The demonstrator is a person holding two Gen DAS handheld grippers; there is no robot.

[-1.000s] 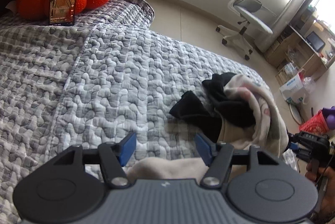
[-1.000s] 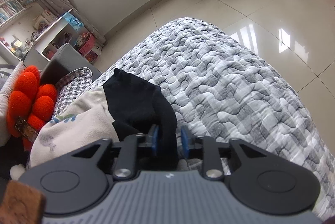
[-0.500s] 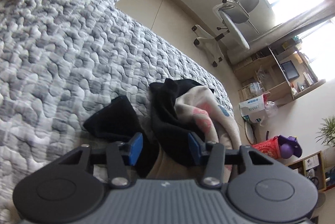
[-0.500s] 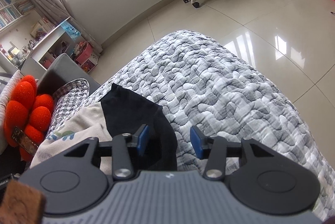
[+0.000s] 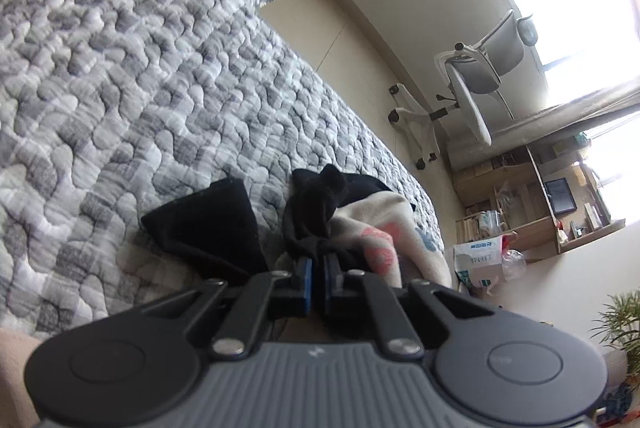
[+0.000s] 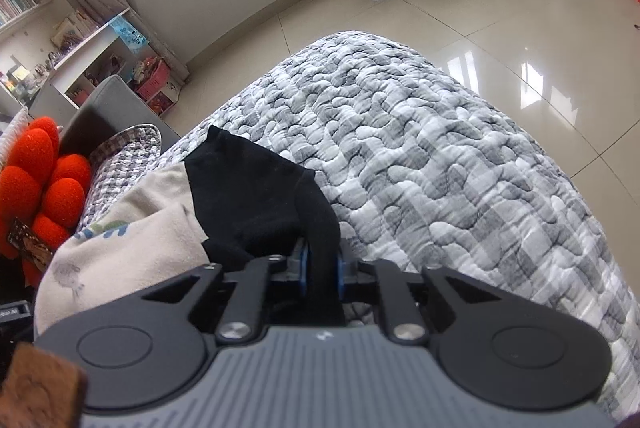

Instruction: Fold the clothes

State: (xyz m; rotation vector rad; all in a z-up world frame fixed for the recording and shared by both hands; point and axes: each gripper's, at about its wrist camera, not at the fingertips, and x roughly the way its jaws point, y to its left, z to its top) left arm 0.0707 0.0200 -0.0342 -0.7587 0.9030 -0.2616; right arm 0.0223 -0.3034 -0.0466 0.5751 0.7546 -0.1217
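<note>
Left gripper [image 5: 316, 278] pinching black garment [image 5: 316, 212] fully shut, frame centre, on quilt [image 5: 140, 88]. Right gripper [image 6: 320, 270] closing on black fabric; right view alone showing orange cushion [image 6: 40, 180], far left.

Nothing legible anywhere. Blue lettering on the white bag [image 5: 482, 260] right of the left jaws — too blurred to read. Blue print on the cream garment [image 6: 105, 228] left of the right jaws — partly folded under, unreadable.
</note>
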